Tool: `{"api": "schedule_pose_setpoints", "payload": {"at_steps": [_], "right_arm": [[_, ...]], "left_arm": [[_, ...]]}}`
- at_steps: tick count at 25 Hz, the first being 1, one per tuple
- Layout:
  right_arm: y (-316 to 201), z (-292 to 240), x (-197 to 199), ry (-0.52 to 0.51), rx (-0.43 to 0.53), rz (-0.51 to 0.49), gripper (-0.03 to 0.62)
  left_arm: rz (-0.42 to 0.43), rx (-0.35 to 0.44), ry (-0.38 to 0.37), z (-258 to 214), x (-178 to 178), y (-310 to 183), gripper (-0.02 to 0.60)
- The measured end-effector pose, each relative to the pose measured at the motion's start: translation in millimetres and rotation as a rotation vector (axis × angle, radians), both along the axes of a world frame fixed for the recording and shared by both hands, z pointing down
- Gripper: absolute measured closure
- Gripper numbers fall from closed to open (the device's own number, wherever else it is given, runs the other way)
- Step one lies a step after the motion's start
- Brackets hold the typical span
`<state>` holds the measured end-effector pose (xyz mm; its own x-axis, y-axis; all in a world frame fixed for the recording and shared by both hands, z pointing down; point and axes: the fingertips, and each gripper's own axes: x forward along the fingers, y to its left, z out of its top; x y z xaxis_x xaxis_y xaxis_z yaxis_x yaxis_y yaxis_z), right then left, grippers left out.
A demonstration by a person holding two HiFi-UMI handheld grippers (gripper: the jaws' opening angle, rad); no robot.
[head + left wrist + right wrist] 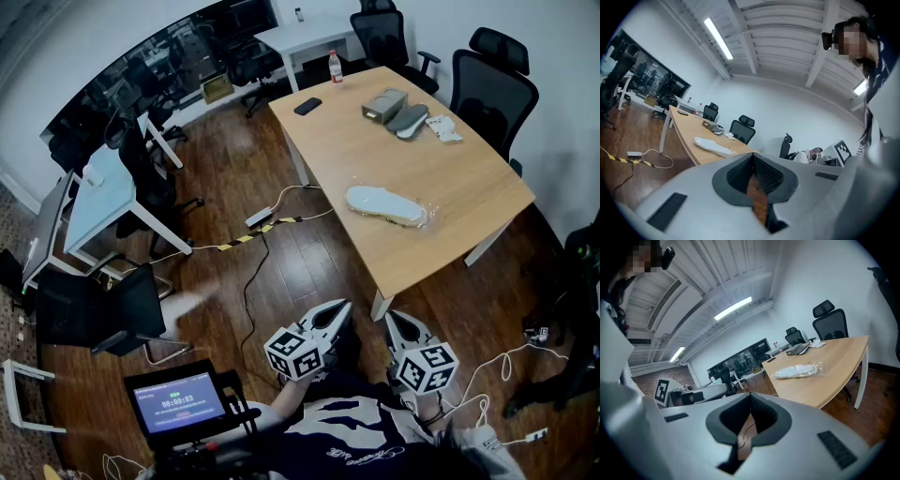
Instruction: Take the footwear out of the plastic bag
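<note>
Dark wood flooring runs under a light wooden table in an office. Both grippers are held low against the person's torso, just off the table's near corner, side by side with their noses aimed toward the table. The left gripper has its jaws pressed together, with nothing between them. The right gripper is likewise closed and empty. On the table's near half lies the plastic bag with the white footwear inside, well apart from both grippers.
</note>
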<state>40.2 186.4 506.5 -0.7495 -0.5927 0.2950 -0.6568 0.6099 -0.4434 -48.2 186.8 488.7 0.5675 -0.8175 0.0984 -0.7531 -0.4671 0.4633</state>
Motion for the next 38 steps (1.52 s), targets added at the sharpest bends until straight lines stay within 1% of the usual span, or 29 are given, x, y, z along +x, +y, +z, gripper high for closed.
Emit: {"api": "schedule_pose_setpoints", "payload": {"at_steps": [3,6,10,15,18,22,25,28,31,34,36,38], "right_arm": [[-17.5,1.9,0.5,-0.003,-0.005,0.021,0.605],[-61.7,7.4,0.1,0.000,-0.008,0.055,0.605],[-114.2,8.2,-0.8,0.008,-0.016,0.104,0.605],[-176.3,2.4,-15.3,0.006,-0.016,0.146,0.605],[-209.8,3.6,-23.2,0.012,-0.024,0.178,0.605],[-246.4,9.2,-26.2,0.022,-0.048,0.230,0.605],[-263.2,15.3,-23.1,0.038,-0.066,0.285,0.605],[-269.3,22.5,-16.5,0.054,-0.090,0.350,0.605],[-272.4,30.1,-2.5,0.061,-0.121,0.411,0.605],[-275.6,36.6,12.5,0.077,-0.148,0.458,0.605],[-281.5,40.9,26.8,0.077,-0.156,0.484,0.605],[-287.6,47.8,48.2,0.071,-0.161,0.503,0.605]], "left_arm": [[-0.001,0.005,0.006,-0.5,-9.2,-23.4,0.577],[0.016,0.006,0.012,4.0,-18.1,-71.0,0.577],[0.054,-0.016,0.016,9.0,-27.9,-130.3,0.577],[0.091,-0.025,-0.003,9.6,-47.3,-203.9,0.577],[0.124,-0.047,-0.009,17.4,-57.2,-242.6,0.577],[0.173,-0.106,0.002,37.2,-64.8,-285.5,0.577],[0.207,-0.154,0.002,58.7,-68.0,-311.0,0.577],[0.246,-0.200,-0.004,80.7,-68.0,-330.9,0.577],[0.273,-0.253,-0.013,101.9,-60.8,-350.1,0.577],[0.275,-0.331,0.011,123.0,-52.5,-364.9,0.577],[0.271,-0.373,-0.011,139.4,-43.5,-374.9,0.577],[0.266,-0.413,-0.079,160.3,-29.9,-383.7,0.577]]}}
